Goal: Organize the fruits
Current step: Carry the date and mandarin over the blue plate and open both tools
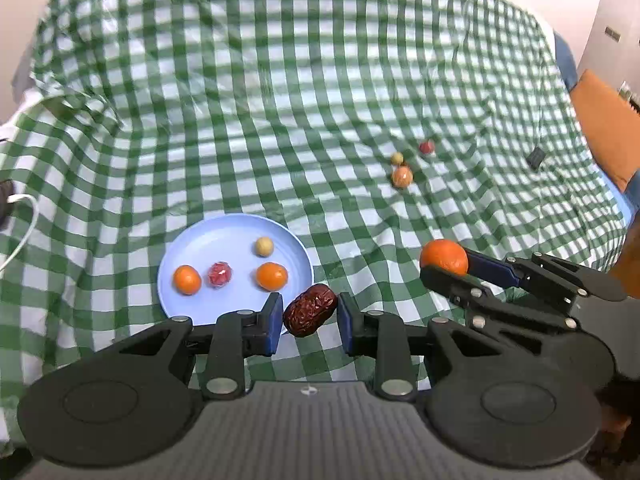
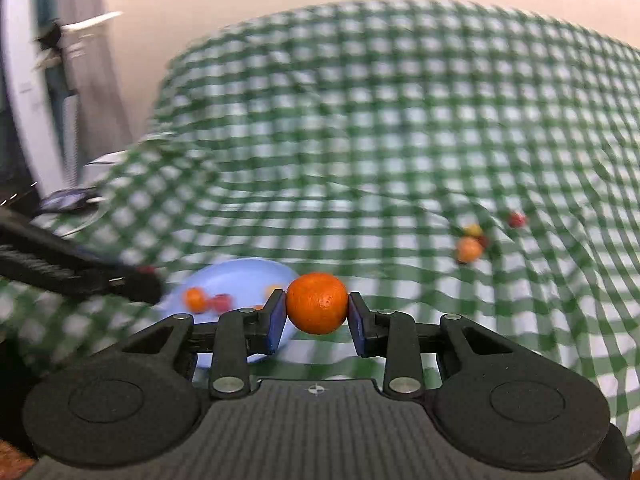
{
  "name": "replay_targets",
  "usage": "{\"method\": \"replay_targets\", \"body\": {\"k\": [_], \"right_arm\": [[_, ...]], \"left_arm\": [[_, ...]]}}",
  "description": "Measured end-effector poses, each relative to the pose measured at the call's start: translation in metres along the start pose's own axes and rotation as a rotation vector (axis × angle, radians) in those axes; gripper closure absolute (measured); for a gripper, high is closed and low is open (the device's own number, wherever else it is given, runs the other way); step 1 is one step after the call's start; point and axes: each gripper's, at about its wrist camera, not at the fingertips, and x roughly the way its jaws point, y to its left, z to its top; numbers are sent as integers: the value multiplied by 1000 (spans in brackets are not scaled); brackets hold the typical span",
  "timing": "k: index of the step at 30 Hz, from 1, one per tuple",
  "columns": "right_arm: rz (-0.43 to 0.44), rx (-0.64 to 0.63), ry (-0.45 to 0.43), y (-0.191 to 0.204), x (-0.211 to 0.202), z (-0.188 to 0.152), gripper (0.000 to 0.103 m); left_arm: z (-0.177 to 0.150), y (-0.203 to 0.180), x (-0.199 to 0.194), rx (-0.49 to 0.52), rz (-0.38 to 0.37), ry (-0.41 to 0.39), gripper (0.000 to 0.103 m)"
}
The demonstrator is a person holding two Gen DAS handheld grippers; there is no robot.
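My left gripper (image 1: pixel 310 316) is shut on a wrinkled dark red date (image 1: pixel 310 310), held above the near rim of a light blue plate (image 1: pixel 224 232). On the plate lie two small oranges (image 1: pixel 187 279), a red wrapped fruit (image 1: pixel 219 274) and a small beige ball (image 1: pixel 264 246). My right gripper (image 2: pixel 317 312) is shut on an orange (image 2: pixel 317 303); in the left wrist view that gripper (image 1: pixel 444 266) hangs to the right of the plate. In the blurred right wrist view the plate (image 2: pixel 236 276) lies just behind the orange, to its left.
A rumpled green-and-white checked cloth (image 1: pixel 280 100) covers the surface. Three loose small fruits (image 1: pixel 402 177) lie farther back on the right. A small dark object (image 1: pixel 536 157) sits far right, a white cable (image 1: pixel 24 216) at the left edge.
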Motion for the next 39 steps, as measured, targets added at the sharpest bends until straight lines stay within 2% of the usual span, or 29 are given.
{"method": "replay_targets", "body": {"k": [4,10,12,19,32,39], "right_arm": [[5,-91,2,32,-23,4,68],[-18,-155,22,74,-38,-1,68],[-5,-130,48,81,-39,-2,68],[-55,-118,57,89,-39,1,68],[-51,-81,119,81,-17,-2,68],[-41,-71,135,79,-12,-5,68]], "left_arm": [[-19,5,-32,-23,-23,-101,71],[-35,26,-50,-65,-55,-145,71],[-38,32,-50,-64,-59,-152,71],[-43,50,-44,-66,-76,-125,71],[-29,61,-22,-73,-38,-85,71],[-30,54,-14,-52,-50,-69,71]]}}
